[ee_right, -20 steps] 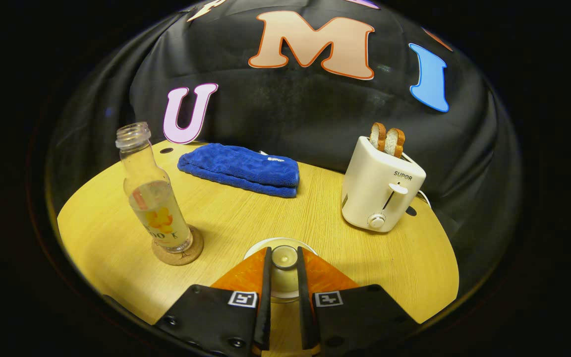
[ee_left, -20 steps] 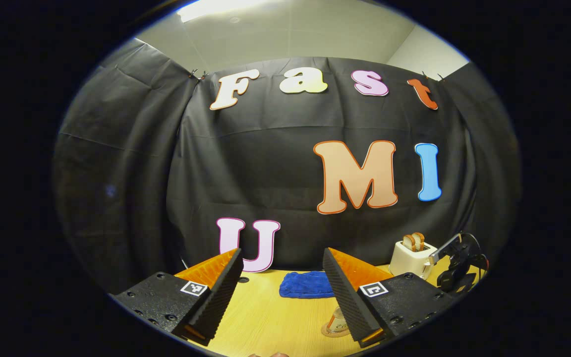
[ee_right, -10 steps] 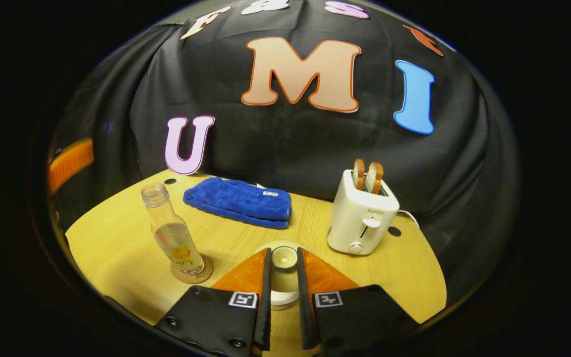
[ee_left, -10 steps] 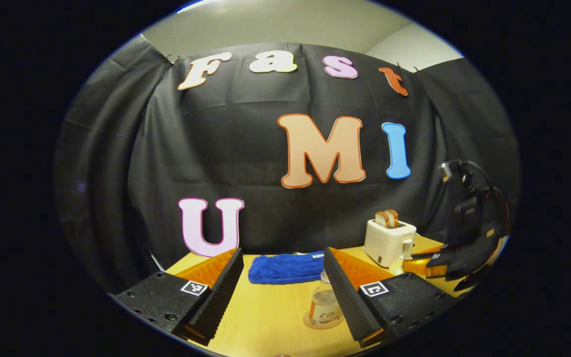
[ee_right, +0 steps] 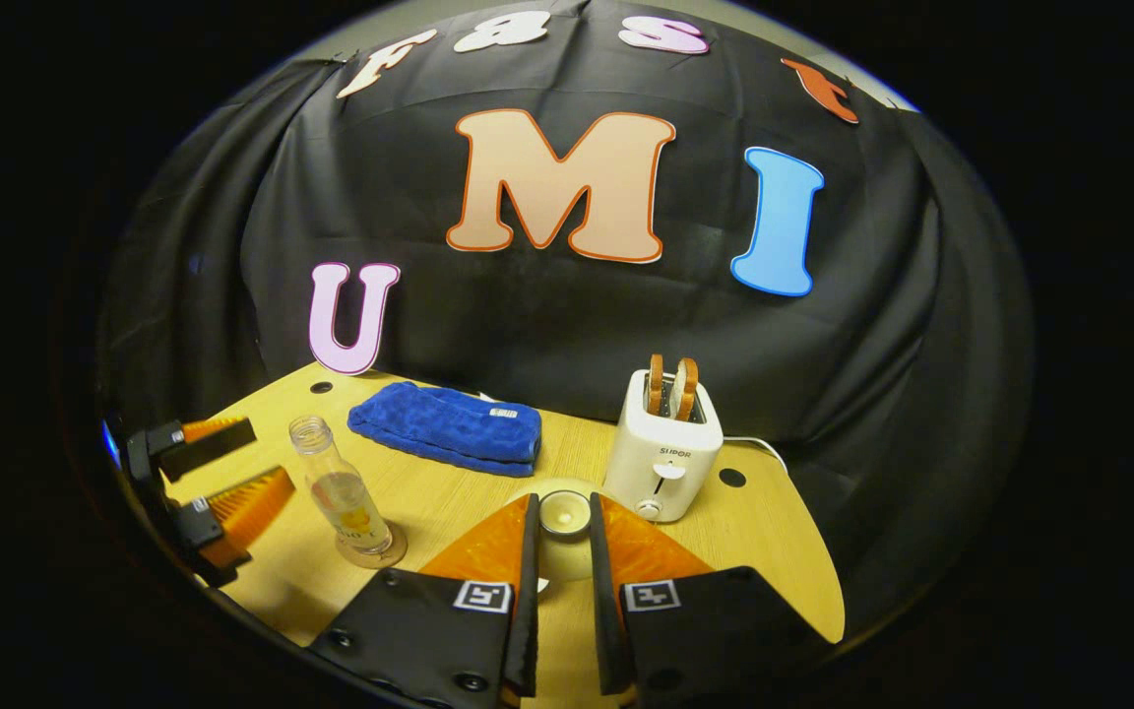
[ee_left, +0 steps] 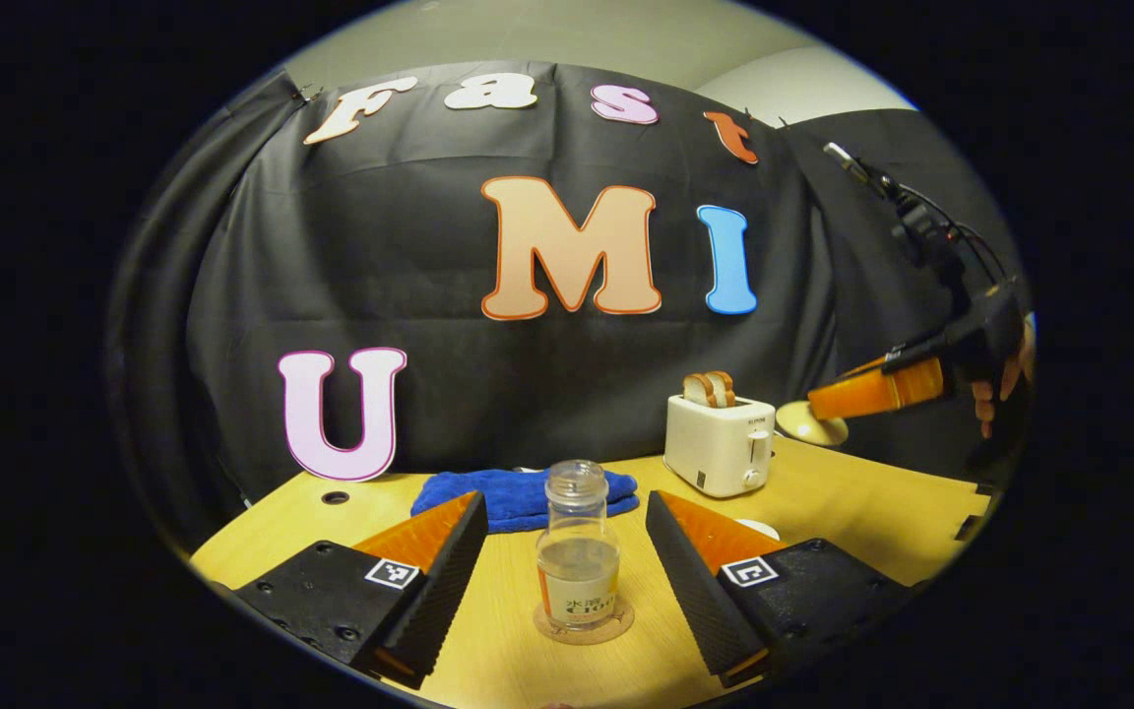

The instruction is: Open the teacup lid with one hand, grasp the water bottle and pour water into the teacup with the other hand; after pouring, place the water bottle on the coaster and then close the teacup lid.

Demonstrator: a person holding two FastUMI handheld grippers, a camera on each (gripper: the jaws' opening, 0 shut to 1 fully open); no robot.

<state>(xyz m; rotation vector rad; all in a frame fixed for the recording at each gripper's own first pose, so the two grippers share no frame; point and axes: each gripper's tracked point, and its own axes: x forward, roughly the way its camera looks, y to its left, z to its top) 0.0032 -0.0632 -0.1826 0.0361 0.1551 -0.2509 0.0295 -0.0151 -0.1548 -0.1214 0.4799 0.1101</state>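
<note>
While upright on coaster [ee_left: 584, 622], water bottle [ee_left: 578, 544] mouth faces up.

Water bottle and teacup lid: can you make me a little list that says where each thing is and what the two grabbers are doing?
water bottle: upright on coaster, no cap
left gripper: open, fingers either side of bottle, not touching
teacup lid: lifted, pinched by right gripper
towel: folded, at back of table
toaster: two bread slices sticking up
</note>
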